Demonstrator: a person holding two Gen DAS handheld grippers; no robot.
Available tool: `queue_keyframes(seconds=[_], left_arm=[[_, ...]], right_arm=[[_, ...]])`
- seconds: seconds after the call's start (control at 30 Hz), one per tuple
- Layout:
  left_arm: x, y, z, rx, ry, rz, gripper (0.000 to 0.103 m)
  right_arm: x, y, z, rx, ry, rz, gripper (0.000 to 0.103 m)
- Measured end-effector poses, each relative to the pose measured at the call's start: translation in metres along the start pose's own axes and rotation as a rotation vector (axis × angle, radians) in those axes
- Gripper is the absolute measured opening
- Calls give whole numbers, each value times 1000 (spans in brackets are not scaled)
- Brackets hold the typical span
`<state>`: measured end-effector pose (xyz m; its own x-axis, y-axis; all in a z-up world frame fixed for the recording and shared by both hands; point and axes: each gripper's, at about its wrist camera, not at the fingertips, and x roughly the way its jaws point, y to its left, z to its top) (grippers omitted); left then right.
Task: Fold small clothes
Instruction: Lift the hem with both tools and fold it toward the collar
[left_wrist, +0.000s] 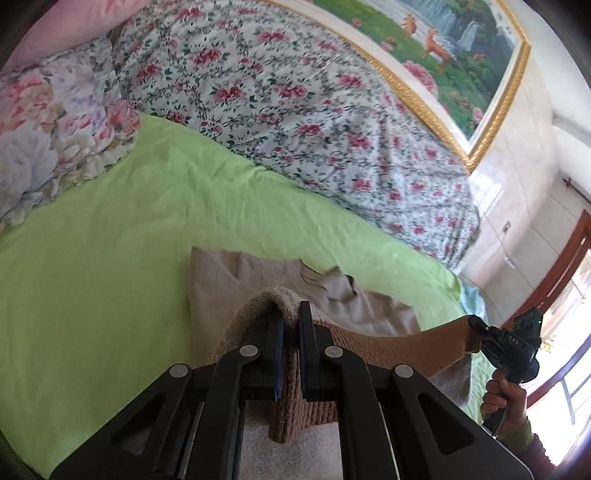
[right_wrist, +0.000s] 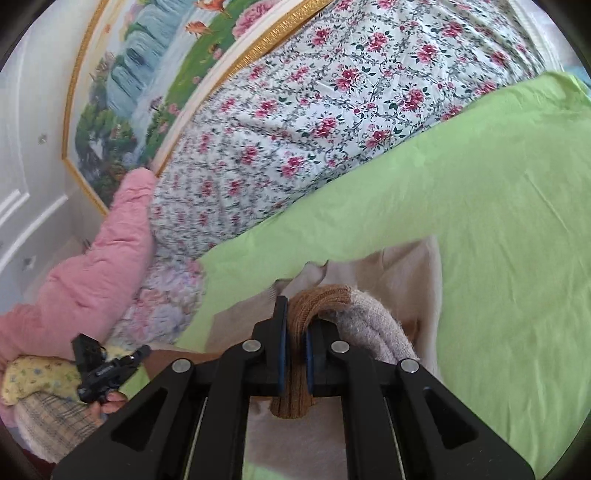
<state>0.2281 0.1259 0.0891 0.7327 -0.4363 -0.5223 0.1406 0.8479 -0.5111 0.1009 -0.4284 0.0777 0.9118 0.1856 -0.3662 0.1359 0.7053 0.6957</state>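
Holding the ribbed brown hem of a small beige knit garment (left_wrist: 373, 306) stretched between them, both claws were clenched on cloth: the left gripper (left_wrist: 291, 328) pinched a bunched corner of the hem, and the right gripper (right_wrist: 295, 325) pinched the other corner, brown ribbing folded over its tips beside a paler fuzzy part. The rest of the garment lay spread on the green sheet (left_wrist: 110, 258) ahead of both grippers, with the flowered quilt (left_wrist: 295, 110) heaped behind it. The main risk looked to be the hem slipping out of one clamp, since each held only a thin, rounded roll of knit; an uneven pull would likely drag the fold askew or tug the flat part across the sheet and wrinkle it. Carrying one corner ahead of the other could also leave the folded edge crooked. Much was hard to read: both views were blurred, the grippers' own bodies hid the near part of the garment, and the tangle near its far edge could not be made out as collar or sleeve. Whether the garment had sleeves, and how far the fold had come, could not be told.
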Motion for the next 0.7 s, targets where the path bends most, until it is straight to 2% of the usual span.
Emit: queue_keyframes(seconds=[0.13, 0.33, 0.47, 0.57, 0.63, 0.7], left_arm=[[49, 18, 13, -19, 32, 56, 4], [113, 50, 8, -58, 110, 126, 5], [134, 57, 0, -52, 155, 148, 5], [128, 55, -3, -46, 182, 139, 7], [111, 44, -8, -14, 184, 124, 6], [93, 30, -16, 18, 187, 95, 7]], right_arm=[[39, -24, 11, 37, 25, -93, 9], [86, -54, 7, 32, 95, -210, 9], [103, -65, 4, 47, 137, -260, 9], [104, -71, 4, 84, 155, -255, 12], [89, -69, 4, 100, 135, -253, 21], [68, -61, 2, 90, 92, -250, 45]])
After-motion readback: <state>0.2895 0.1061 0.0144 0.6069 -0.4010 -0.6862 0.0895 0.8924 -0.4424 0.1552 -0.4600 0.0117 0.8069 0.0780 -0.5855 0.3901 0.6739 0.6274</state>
